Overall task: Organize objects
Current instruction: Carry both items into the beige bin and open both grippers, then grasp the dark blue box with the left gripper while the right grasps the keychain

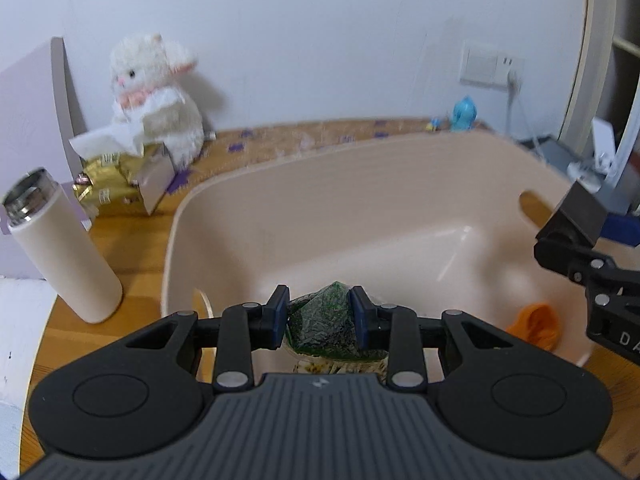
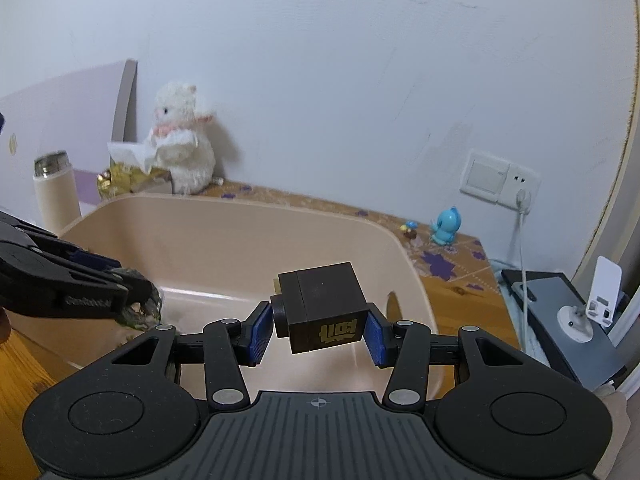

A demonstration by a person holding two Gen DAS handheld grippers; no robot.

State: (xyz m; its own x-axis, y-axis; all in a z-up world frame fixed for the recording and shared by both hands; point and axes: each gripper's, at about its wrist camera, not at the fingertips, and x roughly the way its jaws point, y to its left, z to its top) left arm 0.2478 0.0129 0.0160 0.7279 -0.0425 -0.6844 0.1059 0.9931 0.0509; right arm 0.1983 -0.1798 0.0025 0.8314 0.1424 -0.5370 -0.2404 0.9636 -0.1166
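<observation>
My left gripper (image 1: pixel 320 320) is shut on a green crinkly packet (image 1: pixel 324 322), held over the near wall of a beige plastic basin (image 1: pixel 360 184). An orange item (image 1: pixel 534 326) lies inside the basin at its right. My right gripper (image 2: pixel 318 328) is shut on a dark brown box (image 2: pixel 324 312) with gold lettering, held above the basin (image 2: pixel 240 224). In the left wrist view that box (image 1: pixel 576 212) and the right gripper show at the right edge. The left gripper with the packet (image 2: pixel 140 304) shows at the left of the right wrist view.
On the wooden table (image 1: pixel 132 248) stand a cream flask (image 1: pixel 60 248), a gold tissue pack (image 1: pixel 116 184) and a white plush toy (image 1: pixel 160 92) at the back left. A blue figurine (image 2: pixel 446 226) sits near the wall socket (image 2: pixel 500 180). A grey device and white stand (image 2: pixel 600 292) are at the right.
</observation>
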